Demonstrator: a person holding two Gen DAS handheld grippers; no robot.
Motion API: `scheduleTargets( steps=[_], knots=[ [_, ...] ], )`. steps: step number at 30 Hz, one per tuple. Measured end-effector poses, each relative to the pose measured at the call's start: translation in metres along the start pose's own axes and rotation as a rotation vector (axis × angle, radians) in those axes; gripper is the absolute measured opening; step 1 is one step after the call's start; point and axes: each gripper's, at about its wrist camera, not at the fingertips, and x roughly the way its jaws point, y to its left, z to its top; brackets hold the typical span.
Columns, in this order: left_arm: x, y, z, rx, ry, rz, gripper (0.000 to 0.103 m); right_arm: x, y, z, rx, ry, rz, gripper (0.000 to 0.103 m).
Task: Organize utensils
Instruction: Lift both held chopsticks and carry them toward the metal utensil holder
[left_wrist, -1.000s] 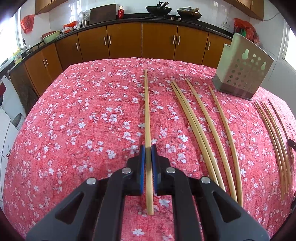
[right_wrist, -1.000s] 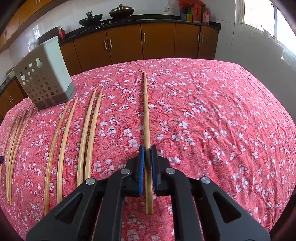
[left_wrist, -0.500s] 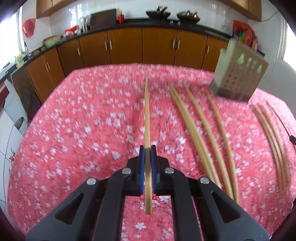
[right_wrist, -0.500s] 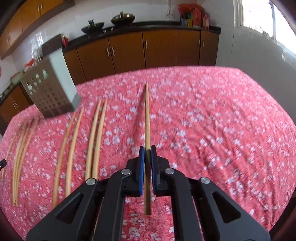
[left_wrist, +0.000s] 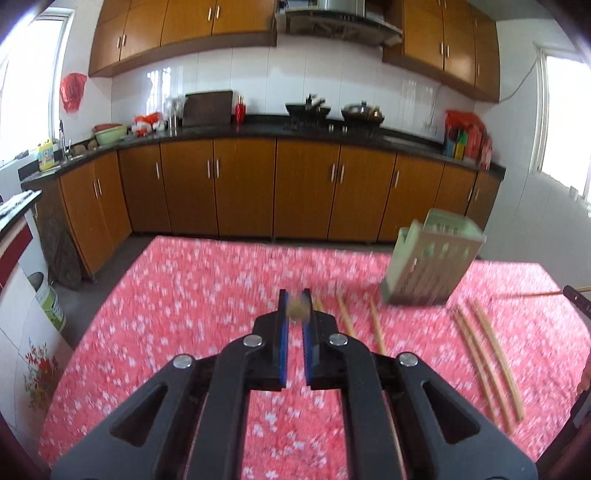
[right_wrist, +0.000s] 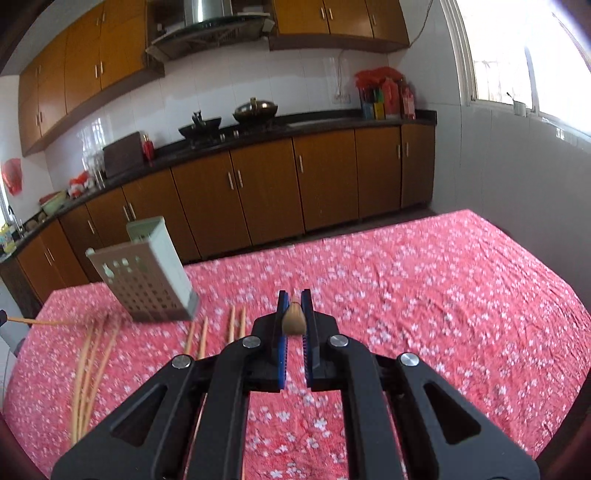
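My left gripper (left_wrist: 295, 308) is shut on a bamboo chopstick (left_wrist: 297, 312), seen end-on and lifted off the table. My right gripper (right_wrist: 294, 312) is shut on another chopstick (right_wrist: 293, 320), also seen end-on and raised. The perforated grey-green utensil holder (left_wrist: 430, 264) stands on the red floral tablecloth (left_wrist: 184, 314), right of the left gripper; in the right wrist view the holder (right_wrist: 147, 275) is at the left. Several loose chopsticks (left_wrist: 487, 354) lie on the cloth near the holder, and they show in the right wrist view (right_wrist: 92, 365) too.
Two pairs of chopsticks (right_wrist: 218, 332) lie between holder and right gripper. Wooden kitchen cabinets (left_wrist: 295, 192) and a counter with woks stand behind the table. A bin (left_wrist: 46, 302) stands on the floor at the left. The other gripper's chopstick tip (left_wrist: 535, 294) pokes in at the right edge.
Both grippers have lifted their chopsticks off the cloth and tilted up, so the sticks now point at the camera end-on and the kitchen wall fills the view.
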Motion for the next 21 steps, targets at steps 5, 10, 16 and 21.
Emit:
scheduleTargets(
  steps=[5,10,16,21],
  knots=[
    [-0.001,-0.001,0.027,-0.013,-0.046,0.001,0.008,-0.003,0.001,0.026,0.010,-0.051,0.013,0.007],
    [0.001,-0.004,0.049,-0.016,-0.065,-0.005,0.007,-0.003,0.006,0.048,0.001,-0.094,0.029,0.007],
    [-0.015,-0.016,0.086,0.006,-0.154,-0.012,0.007,-0.018,0.030,0.089,-0.022,-0.202,0.085,0.007],
    [-0.031,-0.040,0.130,-0.014,-0.247,-0.093,0.007,-0.036,0.056,0.123,0.010,-0.313,0.196,0.007]
  ],
)
